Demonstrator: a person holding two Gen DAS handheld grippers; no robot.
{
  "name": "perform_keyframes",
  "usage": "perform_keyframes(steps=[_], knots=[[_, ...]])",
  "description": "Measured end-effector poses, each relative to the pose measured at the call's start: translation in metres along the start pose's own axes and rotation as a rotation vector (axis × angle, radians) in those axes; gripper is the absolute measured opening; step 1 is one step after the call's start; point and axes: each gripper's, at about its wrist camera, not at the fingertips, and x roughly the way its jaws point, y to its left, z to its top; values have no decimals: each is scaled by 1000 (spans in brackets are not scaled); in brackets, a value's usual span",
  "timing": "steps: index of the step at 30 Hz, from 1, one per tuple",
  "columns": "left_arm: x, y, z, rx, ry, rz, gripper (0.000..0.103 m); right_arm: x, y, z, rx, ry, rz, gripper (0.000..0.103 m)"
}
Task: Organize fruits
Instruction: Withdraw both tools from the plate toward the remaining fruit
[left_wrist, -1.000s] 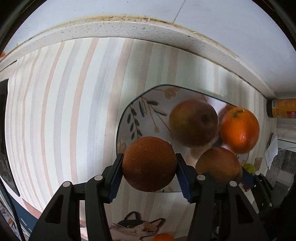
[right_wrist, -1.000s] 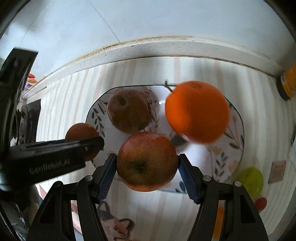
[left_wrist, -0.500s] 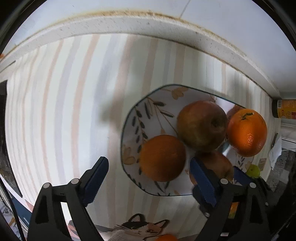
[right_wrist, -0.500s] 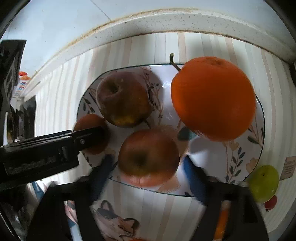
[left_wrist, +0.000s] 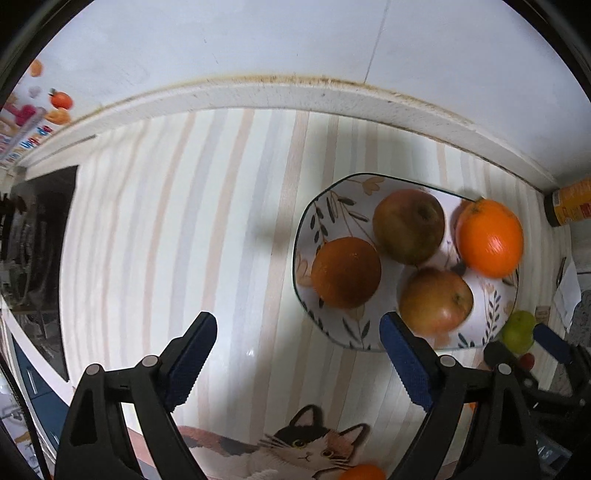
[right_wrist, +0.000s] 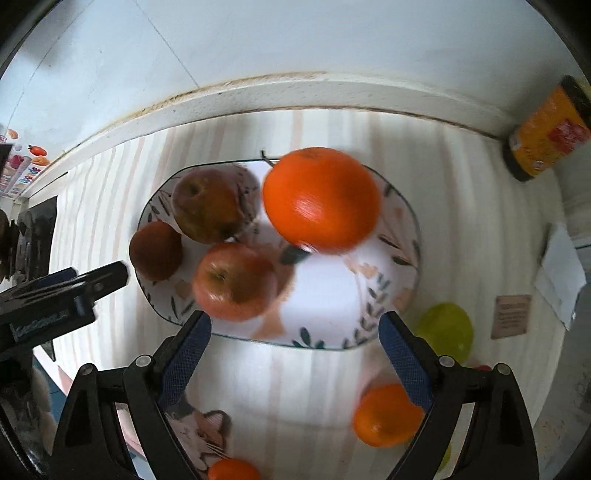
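Observation:
A leaf-patterned plate (left_wrist: 328, 206) (right_wrist: 325, 314) holds a dark orange (left_wrist: 345, 272) (right_wrist: 156, 250), a brownish apple (left_wrist: 408, 226) (right_wrist: 208, 205), a red apple (left_wrist: 436, 300) (right_wrist: 234, 281) and a bright orange (left_wrist: 489, 238) (right_wrist: 320, 199). My left gripper (left_wrist: 298, 360) is open and empty, above the mat, left of and nearer than the plate. My right gripper (right_wrist: 294, 356) is open and empty at the plate's near rim. The left gripper's finger (right_wrist: 74, 291) shows at the left of the right wrist view.
Off the plate on the striped mat lie a green fruit (right_wrist: 445, 326) (left_wrist: 519, 330), a small orange (right_wrist: 386, 415) and another orange (right_wrist: 232, 469) (left_wrist: 362, 472). A yellow jar (right_wrist: 546, 129) lies at the back right. The counter ledge and wall run behind.
Both grippers opened, leaving the dark orange and the red apple on the plate. Both then drew back toward me, away from the plate.

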Motion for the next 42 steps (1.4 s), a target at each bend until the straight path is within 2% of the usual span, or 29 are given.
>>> perform_keyframes(steps=[6,10,17,27,35,42], knots=[[-40,-8,-34,32,-101,-3,90,-27,-8,-26,1,-58,-19,94],[-65,-16,-50,61,-227,19,90,-55,-11,-47,-3,-125,-64,94],[-103,-18,-93,103,-335,15,90,-102,-11,-79,-7,-218,-59,94],[-148,-15,-136,112,-422,-13,90,-147,-10,-125,8,-289,-52,94],[-162,-14,-161,112,-454,-34,90,-178,-6,-149,7,-359,-58,94],[-172,-14,-171,101,-496,-40,90,-192,-7,-162,23,-386,-43,94]])
